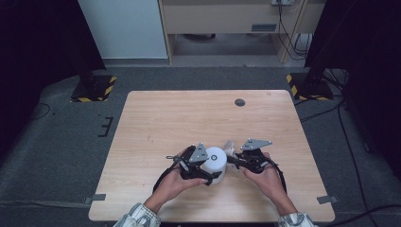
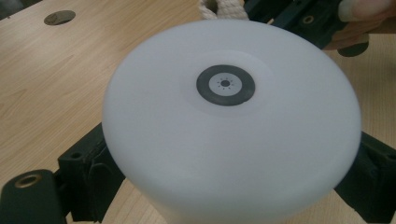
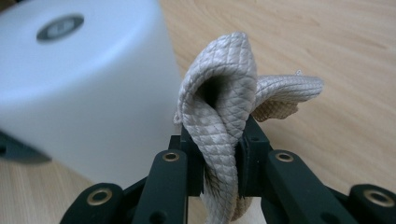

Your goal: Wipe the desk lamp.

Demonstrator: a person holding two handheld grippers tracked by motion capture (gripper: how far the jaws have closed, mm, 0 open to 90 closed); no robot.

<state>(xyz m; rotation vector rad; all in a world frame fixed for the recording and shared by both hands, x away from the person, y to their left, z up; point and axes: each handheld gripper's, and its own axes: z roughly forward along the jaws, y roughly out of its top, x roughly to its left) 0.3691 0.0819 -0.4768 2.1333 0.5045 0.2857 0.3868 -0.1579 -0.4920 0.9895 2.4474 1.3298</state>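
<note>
The high view looked down from above on the whole counter (image 1: 156, 113). Both gripper views sat very close and low, and all three showed the white tub (image 1: 215, 161).

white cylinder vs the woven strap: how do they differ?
The white cylinder is smooth, rigid and stands upright; the woven strap is textured, limp and folded over. The left gripper spans the wide cylinder; the right gripper pinches the thin strap. Both are pale.
</note>
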